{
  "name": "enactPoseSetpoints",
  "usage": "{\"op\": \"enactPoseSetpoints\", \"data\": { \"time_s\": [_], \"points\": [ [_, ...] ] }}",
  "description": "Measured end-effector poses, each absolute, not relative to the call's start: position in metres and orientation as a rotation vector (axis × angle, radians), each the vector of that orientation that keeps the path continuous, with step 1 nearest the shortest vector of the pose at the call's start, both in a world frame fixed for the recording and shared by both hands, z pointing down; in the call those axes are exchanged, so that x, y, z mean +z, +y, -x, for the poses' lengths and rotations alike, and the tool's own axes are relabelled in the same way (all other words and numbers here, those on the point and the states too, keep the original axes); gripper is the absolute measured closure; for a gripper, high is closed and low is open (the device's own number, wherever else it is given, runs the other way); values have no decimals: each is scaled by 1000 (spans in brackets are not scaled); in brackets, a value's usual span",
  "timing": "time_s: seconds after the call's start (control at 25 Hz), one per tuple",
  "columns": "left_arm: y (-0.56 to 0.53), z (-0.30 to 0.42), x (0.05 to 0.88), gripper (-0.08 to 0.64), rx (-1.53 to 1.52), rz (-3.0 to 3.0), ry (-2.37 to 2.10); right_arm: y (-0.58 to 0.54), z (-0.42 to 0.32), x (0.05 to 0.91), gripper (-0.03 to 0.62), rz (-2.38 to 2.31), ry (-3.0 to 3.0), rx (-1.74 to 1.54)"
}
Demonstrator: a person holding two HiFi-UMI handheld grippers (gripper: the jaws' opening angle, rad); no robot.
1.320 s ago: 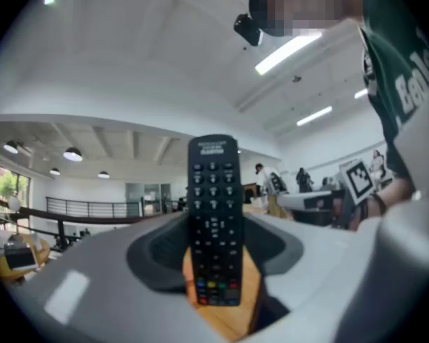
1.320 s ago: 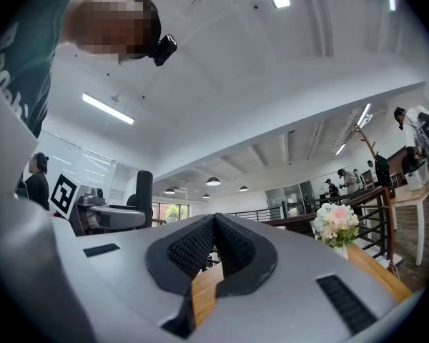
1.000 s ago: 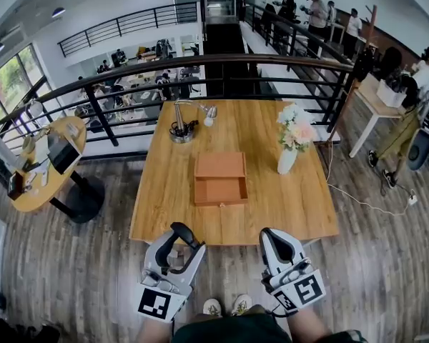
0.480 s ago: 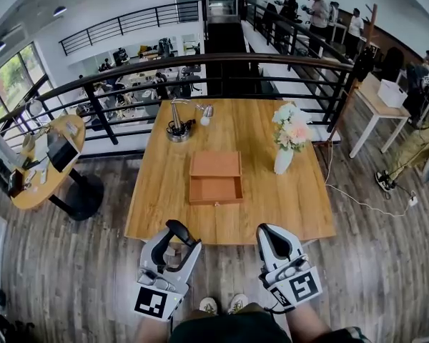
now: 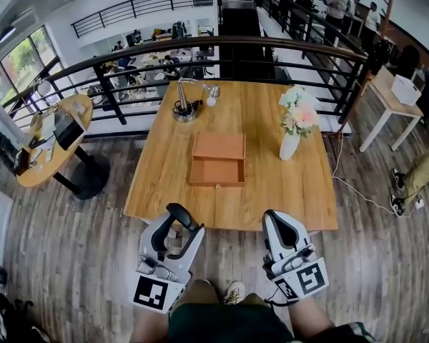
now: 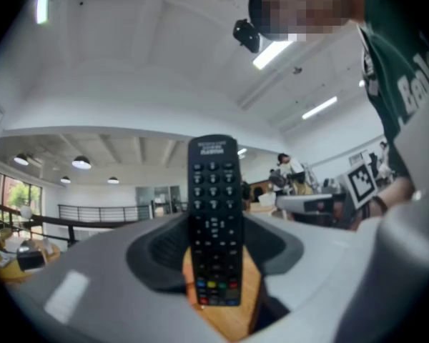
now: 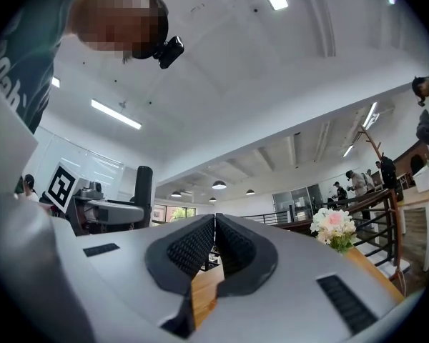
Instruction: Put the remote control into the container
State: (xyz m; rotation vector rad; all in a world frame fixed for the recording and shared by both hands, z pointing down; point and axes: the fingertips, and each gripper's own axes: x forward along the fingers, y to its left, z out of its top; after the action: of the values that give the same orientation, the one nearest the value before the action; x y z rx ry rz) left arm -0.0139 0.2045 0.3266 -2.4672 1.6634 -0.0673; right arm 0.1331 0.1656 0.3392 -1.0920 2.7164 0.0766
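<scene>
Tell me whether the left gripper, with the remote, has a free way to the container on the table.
Probably yes. The left gripper holds the remote control short of the table; the open container lies ahead across bare wood, the vase well aside.

Left gripper (image 5: 176, 230), holding the remote control (image 5: 183, 217), and right gripper (image 5: 278, 219) hang before the table (image 5: 272, 186) bearing the container (image 5: 217, 161).

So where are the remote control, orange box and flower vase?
remote control (image 6: 214, 220), left gripper view, its button face.
orange box (image 5: 219, 146), head view, its flat far half.
flower vase (image 5: 289, 147), head view, its white body.
</scene>
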Motion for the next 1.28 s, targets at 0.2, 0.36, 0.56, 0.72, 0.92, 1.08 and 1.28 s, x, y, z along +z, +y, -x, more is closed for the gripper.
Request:
{"op": "enactPoseSetpoints", "data": {
  "time_s": [0.2,0.36,0.56,0.72,0.92,1.08,1.28],
  "points": [
    [211,7,331,337,-71,2469,1687,171,-138,342,574,1072,2711,78],
    [209,7,334,337,-75,2469,1692,172,-137,342,574,1053,2711,101],
    [200,4,336,337,-67,2483,1679,164,-137,347,575,1093,2738,132],
    [190,4,340,337,-67,2492,1660,155,-133,349,575,1101,2739,144],
    [170,4,337,337,-79,2489,1609,134,-129,345,575,1118,2732,189],
    [155,9,338,337,-85,2499,1588,117,-124,345,575,1132,2714,153],
    [132,27,338,337,-76,2501,1598,94,-99,339,575,1098,2707,170]
  ]
}}
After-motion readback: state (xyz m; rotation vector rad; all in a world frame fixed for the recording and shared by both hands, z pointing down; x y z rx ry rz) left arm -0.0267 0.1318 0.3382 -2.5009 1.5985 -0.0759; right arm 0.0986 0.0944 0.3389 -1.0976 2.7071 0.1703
